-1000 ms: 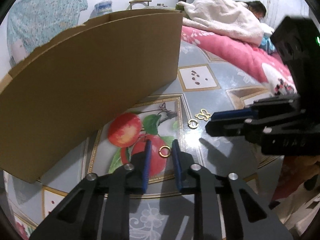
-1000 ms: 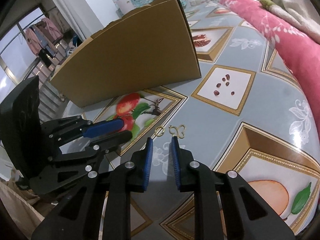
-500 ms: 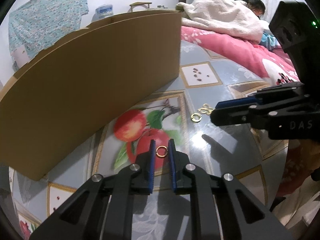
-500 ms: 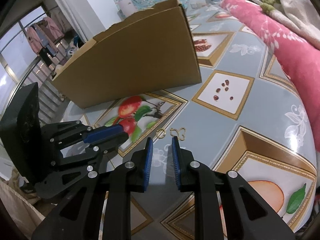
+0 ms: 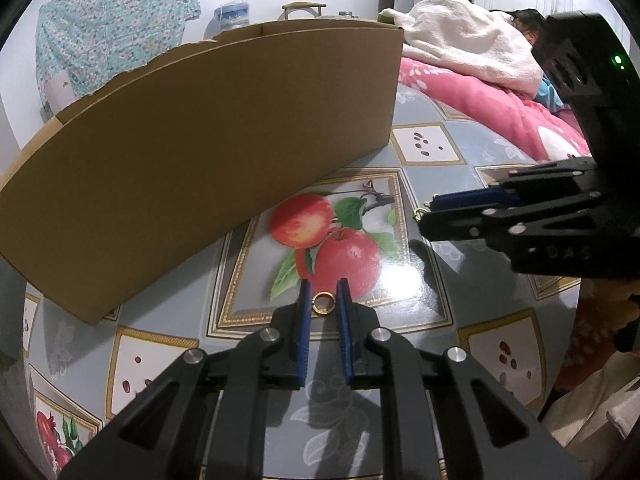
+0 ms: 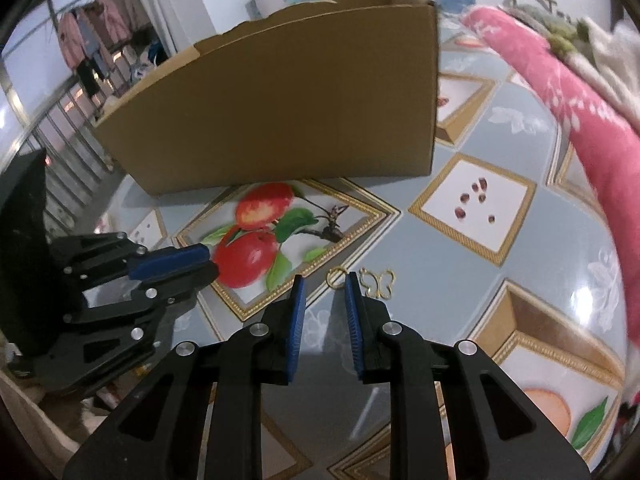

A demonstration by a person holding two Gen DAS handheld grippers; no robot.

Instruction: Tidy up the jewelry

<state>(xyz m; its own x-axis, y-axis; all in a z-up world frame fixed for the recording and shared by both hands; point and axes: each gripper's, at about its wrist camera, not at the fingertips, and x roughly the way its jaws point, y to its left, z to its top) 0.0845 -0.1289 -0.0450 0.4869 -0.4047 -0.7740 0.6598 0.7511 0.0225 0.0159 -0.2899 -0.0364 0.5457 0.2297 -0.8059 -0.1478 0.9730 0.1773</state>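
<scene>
A small gold ring (image 5: pixel 323 303) is held between the blue pads of my left gripper (image 5: pixel 323 300), above the apple-patterned floor tile. A second gold ring (image 6: pixel 337 277) and a gold butterfly-shaped piece (image 6: pixel 378 281) lie on the tile just ahead of my right gripper (image 6: pixel 323 292), whose jaws stand open with the ring near the gap. The right gripper also shows in the left wrist view (image 5: pixel 460 210), with the second ring (image 5: pixel 419 213) at its tip. The left gripper shows in the right wrist view (image 6: pixel 208 264).
A big open cardboard box (image 5: pixel 200 140) stands behind the jewelry; it also shows in the right wrist view (image 6: pixel 288 112). A pink quilt (image 6: pixel 568 92) with a person lying under a white blanket (image 5: pixel 472 48) lies to the right. The floor is glossy patterned tile (image 6: pixel 476 200).
My left gripper closed on the gold ring and lifted it off the tile. My right gripper came down closer to the second ring and the butterfly piece.
</scene>
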